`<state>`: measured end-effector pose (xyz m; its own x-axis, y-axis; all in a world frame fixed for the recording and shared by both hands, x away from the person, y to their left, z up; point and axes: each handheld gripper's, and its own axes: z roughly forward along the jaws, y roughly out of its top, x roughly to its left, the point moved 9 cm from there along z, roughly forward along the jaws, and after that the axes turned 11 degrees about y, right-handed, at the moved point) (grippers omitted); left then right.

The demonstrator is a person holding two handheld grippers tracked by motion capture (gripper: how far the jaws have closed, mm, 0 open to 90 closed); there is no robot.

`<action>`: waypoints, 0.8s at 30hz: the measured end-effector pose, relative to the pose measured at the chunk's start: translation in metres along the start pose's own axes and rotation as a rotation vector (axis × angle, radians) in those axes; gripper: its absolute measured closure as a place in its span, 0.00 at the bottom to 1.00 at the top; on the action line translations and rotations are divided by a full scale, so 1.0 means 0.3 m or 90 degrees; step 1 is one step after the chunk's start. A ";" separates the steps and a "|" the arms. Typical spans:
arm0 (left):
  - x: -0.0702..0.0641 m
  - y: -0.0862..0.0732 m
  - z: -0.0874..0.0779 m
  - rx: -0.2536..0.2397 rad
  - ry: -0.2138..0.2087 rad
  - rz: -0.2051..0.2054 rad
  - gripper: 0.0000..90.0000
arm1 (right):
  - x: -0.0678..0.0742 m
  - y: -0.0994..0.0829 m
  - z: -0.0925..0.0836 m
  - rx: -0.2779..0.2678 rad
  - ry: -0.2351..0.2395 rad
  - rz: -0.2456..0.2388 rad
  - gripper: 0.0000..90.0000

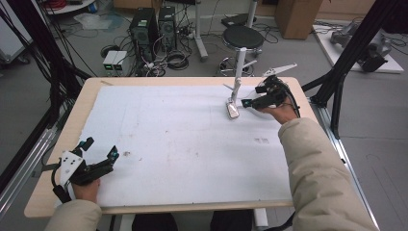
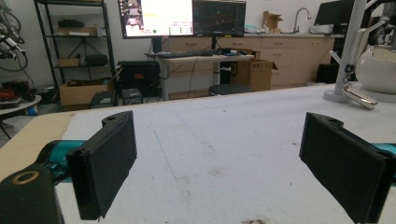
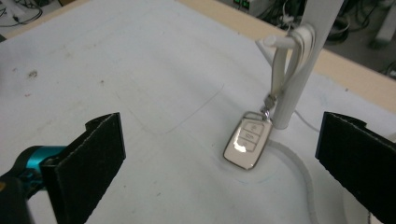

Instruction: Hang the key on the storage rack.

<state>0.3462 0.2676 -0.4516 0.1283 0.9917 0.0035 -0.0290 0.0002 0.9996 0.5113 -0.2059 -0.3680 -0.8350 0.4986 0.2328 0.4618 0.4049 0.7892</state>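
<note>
A glossy white car key fob [image 3: 247,140] hung by its white strap [image 3: 286,60] from a peg of the white post stand [image 3: 303,60], resting against the white table cover [image 1: 183,144]. The right gripper [image 1: 260,96] sat just beside it, jaws wide apart and empty. The left gripper [image 1: 98,154], equally spread and empty, rested at the near left corner.

White car key fob [image 3: 247,146] hangs by white strap [image 3: 281,65] from peg of white stand [image 3: 303,60], lower end resting on table.
</note>
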 end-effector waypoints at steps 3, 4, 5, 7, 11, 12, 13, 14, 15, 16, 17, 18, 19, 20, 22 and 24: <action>-0.001 0.000 0.000 -0.001 0.000 0.000 0.13 | 0.031 0.010 -0.043 -0.032 -0.018 -0.023 0.01; -0.001 0.000 0.001 0.001 0.000 0.000 0.13 | 0.042 0.011 -0.058 -0.045 -0.019 -0.027 0.01; -0.001 0.000 0.001 0.001 0.000 0.000 0.13 | 0.054 0.009 -0.074 -0.057 -0.021 -0.034 0.01; -0.001 0.000 0.001 0.001 0.000 0.000 0.13 | 0.077 0.003 -0.105 -0.087 -0.023 -0.048 0.01; 0.000 -0.001 0.002 0.003 -0.001 0.002 0.13 | 0.113 -0.023 -0.144 -0.135 -0.020 -0.074 0.01; -0.001 -0.001 0.003 0.004 -0.001 0.000 0.13 | 0.133 -0.054 -0.163 -0.160 -0.024 -0.087 0.01; -0.001 -0.001 0.003 0.004 -0.001 0.000 0.13 | 0.142 -0.071 -0.171 -0.172 -0.030 -0.096 0.01; -0.001 -0.001 0.003 0.004 -0.002 0.001 0.13 | 0.151 -0.091 -0.177 -0.182 -0.030 -0.104 0.01; -0.001 -0.001 0.003 0.004 -0.002 0.001 0.13 | 0.159 -0.110 -0.181 -0.194 -0.031 -0.104 0.01; -0.001 -0.002 0.004 0.006 -0.001 0.000 0.13 | 0.164 -0.131 -0.184 -0.201 -0.034 -0.106 0.01; -0.001 -0.003 0.006 0.010 -0.001 -0.001 0.13 | 0.164 -0.149 -0.185 -0.211 -0.042 -0.109 0.01; -0.002 -0.003 0.006 0.010 -0.001 -0.001 0.13 | 0.166 -0.170 -0.181 -0.212 -0.044 -0.100 0.01; -0.002 -0.002 0.004 0.006 -0.001 0.001 0.13 | 0.168 -0.187 -0.179 -0.220 -0.049 -0.102 0.01; -0.002 -0.001 0.002 0.003 0.000 0.005 0.13 | 0.171 -0.206 -0.175 -0.227 -0.050 -0.103 0.01; -0.003 -0.002 0.003 0.005 0.000 0.005 0.13 | 0.170 -0.242 -0.168 -0.236 -0.060 -0.104 0.01; -0.003 -0.002 0.003 0.006 -0.001 0.004 0.13 | 0.170 -0.285 -0.162 -0.247 -0.064 -0.095 0.01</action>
<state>0.3471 0.2665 -0.4523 0.1293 0.9916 0.0104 -0.0203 -0.0078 0.9998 0.4146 -0.2524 -0.3961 -0.8423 0.5359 0.0581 0.1752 0.1702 0.9697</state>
